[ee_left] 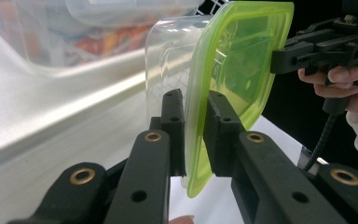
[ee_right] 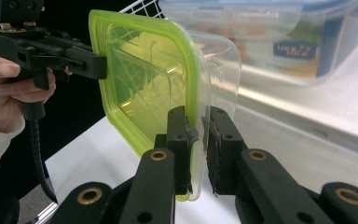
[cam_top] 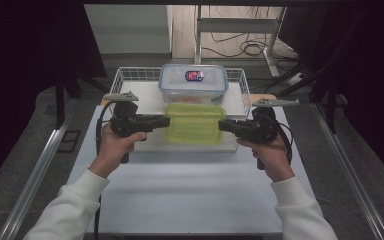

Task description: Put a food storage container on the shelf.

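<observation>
A small clear container with a yellow-green lid [cam_top: 192, 122] hangs just above the table in front of the wire basket, held between both grippers. My left gripper [cam_top: 166, 121] is shut on its left edge; in the left gripper view the jaws [ee_left: 196, 126] pinch the green lid's rim [ee_left: 242, 65], with the clear tub [ee_left: 168, 60] behind it. My right gripper [cam_top: 221, 125] is shut on the opposite edge; in the right gripper view the jaws [ee_right: 197, 140] clamp the lid [ee_right: 140, 84] and the tub's rim together. Each gripper view also shows the other gripper [ee_left: 277, 60] [ee_right: 103, 65] on the far side.
A larger clear box with a blue lid [cam_top: 194, 82] and food inside stands in the white wire basket [cam_top: 117, 80], right behind the held container. The white table [cam_top: 190, 190] stretches toward the person. Metal rails run along both sides; cables lie on the floor beyond.
</observation>
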Tool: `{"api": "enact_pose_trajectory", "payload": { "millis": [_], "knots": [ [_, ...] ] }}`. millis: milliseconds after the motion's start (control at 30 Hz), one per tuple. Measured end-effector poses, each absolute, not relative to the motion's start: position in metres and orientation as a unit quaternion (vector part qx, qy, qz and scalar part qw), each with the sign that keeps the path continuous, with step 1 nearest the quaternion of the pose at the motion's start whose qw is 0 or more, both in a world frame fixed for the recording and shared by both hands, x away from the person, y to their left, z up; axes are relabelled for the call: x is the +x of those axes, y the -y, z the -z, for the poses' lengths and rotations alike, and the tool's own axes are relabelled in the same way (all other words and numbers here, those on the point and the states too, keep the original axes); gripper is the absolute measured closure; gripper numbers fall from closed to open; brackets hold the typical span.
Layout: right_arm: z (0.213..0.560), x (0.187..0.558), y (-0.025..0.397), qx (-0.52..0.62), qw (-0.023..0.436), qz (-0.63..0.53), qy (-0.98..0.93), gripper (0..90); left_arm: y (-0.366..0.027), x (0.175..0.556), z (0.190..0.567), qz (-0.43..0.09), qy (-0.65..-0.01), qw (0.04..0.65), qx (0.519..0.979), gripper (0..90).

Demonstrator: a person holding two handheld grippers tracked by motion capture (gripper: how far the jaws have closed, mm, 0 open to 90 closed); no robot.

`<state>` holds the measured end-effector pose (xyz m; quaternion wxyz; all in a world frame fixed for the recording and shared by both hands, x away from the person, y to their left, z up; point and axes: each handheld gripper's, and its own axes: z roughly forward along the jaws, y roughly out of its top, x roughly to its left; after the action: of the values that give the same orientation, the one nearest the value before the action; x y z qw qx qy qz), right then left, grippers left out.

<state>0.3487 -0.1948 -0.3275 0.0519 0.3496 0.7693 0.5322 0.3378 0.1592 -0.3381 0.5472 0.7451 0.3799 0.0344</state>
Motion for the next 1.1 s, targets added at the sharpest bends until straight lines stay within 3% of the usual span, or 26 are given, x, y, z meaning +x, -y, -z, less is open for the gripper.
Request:
{"api": "enact_pose_trajectory", "payload": {
  "millis": [567,1100],
  "knots": [
    [0.278,0.372,0.19,0.345,0.07,-0.542,-0.763,80.2,-0.163,0.366,0.294,-0.042,-0.375,0.553,0.742,79.5],
    [0.236,0.415,0.185,0.349,0.081,-0.55,-0.754,80.4,-0.168,0.418,0.256,-0.034,-0.38,0.554,0.74,79.6]
  ]
}}
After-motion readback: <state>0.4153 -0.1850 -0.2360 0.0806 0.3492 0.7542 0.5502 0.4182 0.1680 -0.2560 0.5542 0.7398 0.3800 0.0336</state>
